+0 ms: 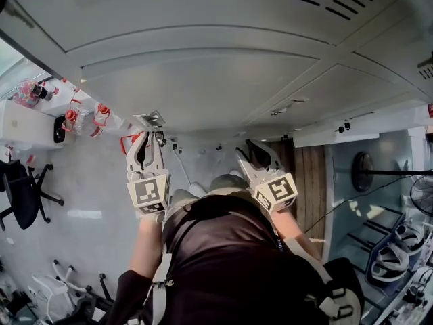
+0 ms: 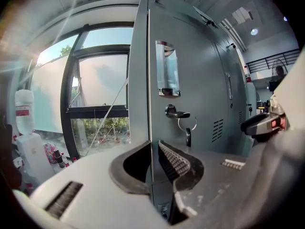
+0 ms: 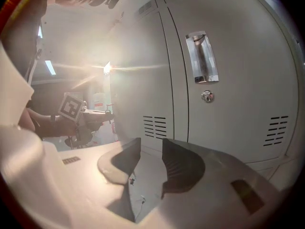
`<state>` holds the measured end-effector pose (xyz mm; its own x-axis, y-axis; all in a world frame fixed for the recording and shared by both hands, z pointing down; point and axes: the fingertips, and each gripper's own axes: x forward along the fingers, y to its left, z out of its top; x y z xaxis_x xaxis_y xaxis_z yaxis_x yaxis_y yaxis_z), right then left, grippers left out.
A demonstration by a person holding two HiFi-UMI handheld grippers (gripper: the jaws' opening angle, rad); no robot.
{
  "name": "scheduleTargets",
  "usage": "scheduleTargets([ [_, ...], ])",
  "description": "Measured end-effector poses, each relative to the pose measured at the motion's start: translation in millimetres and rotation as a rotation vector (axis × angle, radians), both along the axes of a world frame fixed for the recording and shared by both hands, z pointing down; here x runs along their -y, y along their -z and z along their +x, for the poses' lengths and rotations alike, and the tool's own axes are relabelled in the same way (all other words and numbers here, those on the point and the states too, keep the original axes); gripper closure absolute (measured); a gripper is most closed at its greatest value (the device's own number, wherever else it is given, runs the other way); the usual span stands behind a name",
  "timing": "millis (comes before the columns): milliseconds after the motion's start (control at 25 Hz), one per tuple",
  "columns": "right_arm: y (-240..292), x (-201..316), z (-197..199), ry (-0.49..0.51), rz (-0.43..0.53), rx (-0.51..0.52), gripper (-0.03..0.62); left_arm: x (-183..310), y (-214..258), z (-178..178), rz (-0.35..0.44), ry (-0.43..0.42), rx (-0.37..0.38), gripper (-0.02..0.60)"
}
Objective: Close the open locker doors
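A row of grey lockers (image 1: 203,80) fills the top of the head view. In the left gripper view the end locker door (image 2: 200,80) has a recessed handle (image 2: 167,68) and a key (image 2: 175,112) in its lock, and it looks flush with the frame. My left gripper (image 1: 147,139) (image 2: 153,144) points at that door's left edge, jaws a narrow slit apart, nothing between them. My right gripper (image 1: 254,151) (image 3: 151,144) faces another door (image 3: 238,80) with handle (image 3: 202,56) and lock (image 3: 206,96), jaws apart and empty. Glare hides the panel to the left.
A window (image 2: 100,80) and bottles (image 2: 24,113) lie left of the lockers. An office chair (image 1: 24,191) and red-handled items (image 1: 71,117) sit at the left. A fan (image 1: 369,171) and stacked gear (image 1: 392,249) stand at the right.
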<state>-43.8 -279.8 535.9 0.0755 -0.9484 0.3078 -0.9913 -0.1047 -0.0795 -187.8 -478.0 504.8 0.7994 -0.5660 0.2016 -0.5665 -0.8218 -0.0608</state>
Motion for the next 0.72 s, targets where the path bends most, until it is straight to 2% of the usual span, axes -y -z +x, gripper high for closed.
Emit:
scheduleTargets([
  [160, -3, -2, -2, -0.018, -0.004, 0.011, 0.445, 5, -4, -5, -0.019, 0.031, 0.048, 0.517],
  [720, -4, -14, -2, -0.085, -0.014, 0.008, 0.445, 14, -13, -2, -0.045, 0.038, 0.005, 0.517],
])
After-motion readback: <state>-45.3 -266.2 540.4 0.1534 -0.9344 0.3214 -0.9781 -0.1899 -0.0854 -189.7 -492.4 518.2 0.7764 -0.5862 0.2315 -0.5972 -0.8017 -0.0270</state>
